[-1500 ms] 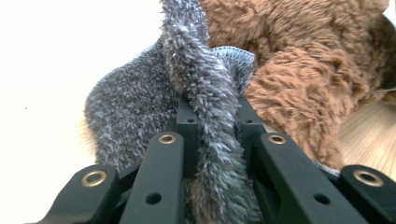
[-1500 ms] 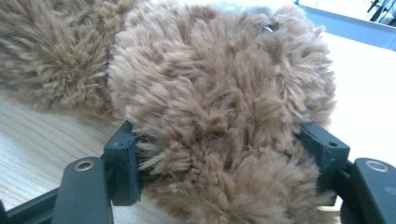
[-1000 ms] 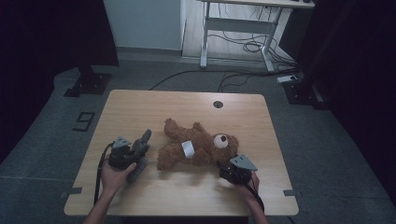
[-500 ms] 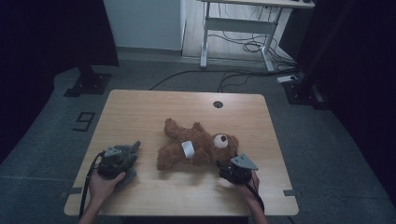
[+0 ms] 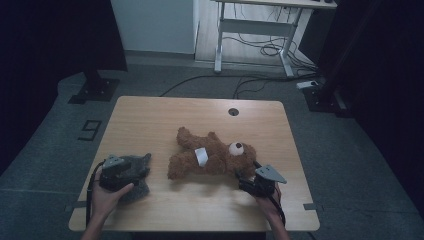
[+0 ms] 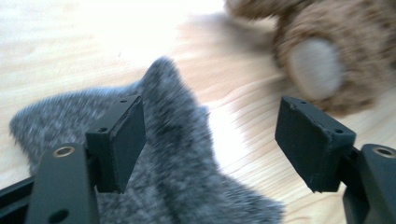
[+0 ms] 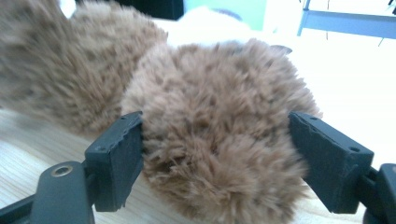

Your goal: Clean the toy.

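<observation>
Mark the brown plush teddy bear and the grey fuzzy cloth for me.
brown plush teddy bear point(image 5: 215, 157), high view, on its belly.
grey fuzzy cloth point(image 6: 182, 154), left gripper view, on its raised middle fold.

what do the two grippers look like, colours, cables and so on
Both are black. The left gripper and right gripper each carry a grey three-cornered plate and trail a black cable. The fingers are flat, blocky black pads with small screw holes. The forearms are bare, no sleeves.

Dim overhead view, blurred overexposed close-ups

Brown teddy point(image 5: 212, 157) (white tag), grey cloth point(image 5: 136, 165).
</observation>
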A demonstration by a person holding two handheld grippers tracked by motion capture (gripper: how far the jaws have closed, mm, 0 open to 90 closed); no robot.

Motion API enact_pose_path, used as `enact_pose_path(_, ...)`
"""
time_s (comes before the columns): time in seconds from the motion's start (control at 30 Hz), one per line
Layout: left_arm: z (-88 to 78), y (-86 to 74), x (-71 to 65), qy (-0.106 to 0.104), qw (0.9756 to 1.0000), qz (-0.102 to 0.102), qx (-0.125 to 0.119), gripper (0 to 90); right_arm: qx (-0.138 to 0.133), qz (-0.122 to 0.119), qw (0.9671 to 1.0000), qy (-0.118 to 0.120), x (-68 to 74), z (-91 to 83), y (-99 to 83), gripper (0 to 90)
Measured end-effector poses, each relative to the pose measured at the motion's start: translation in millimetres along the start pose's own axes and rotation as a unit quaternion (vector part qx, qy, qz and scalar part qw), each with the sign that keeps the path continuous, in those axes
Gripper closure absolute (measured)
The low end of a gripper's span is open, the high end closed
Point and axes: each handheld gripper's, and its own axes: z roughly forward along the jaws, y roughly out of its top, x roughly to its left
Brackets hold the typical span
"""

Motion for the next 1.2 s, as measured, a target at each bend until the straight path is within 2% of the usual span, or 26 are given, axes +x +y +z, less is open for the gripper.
enact_pose_path(0.03,-2.1,2.5,-6.1,-0.011,0.9999,0.008,-0.008,22.9,-0.012,0.003,0.9999,0.001,-2.4,-5.1,3.5,20.8)
enact_pose_path(0.07,-2.1,2.5,-6.1,-0.011,0.9999,0.008,-0.008,21.7,-0.014,0.004,0.9999,0.002,-2.8,-6.8,4.4,20.8)
enact_pose_path(0.1,-1.8,4.7,-11.8,-0.022,0.9996,0.012,-0.015,20.5,-0.017,0.004,0.9998,0.003,-3.1,-8.8,5.4,20.6)
enact_pose_path(0.47,9.6,10.6,-36.6,-0.044,0.9985,0.025,-0.022,20.8,-0.026,0.000,0.9995,0.019,-4.8,-24.0,5.1,19.1)
enact_pose_path(0.63,13.6,14.1,-48.8,-0.064,0.9971,0.026,-0.032,22.2,-0.036,0.003,0.9989,0.028,-9.1,-33.1,3.5,19.1)
enact_pose_path(1.0,21.3,7.0,-62.8,-0.076,0.9963,0.032,-0.024,23.7,-0.039,0.016,0.9987,0.028,-17.6,-47.6,-4.3,19.5)
enact_pose_path(1.2,20.0,4.6,-64.6,-0.080,0.9960,0.029,-0.028,23.8,-0.037,0.022,0.9988,0.023,-24.3,-57.2,-12.1,20.3)
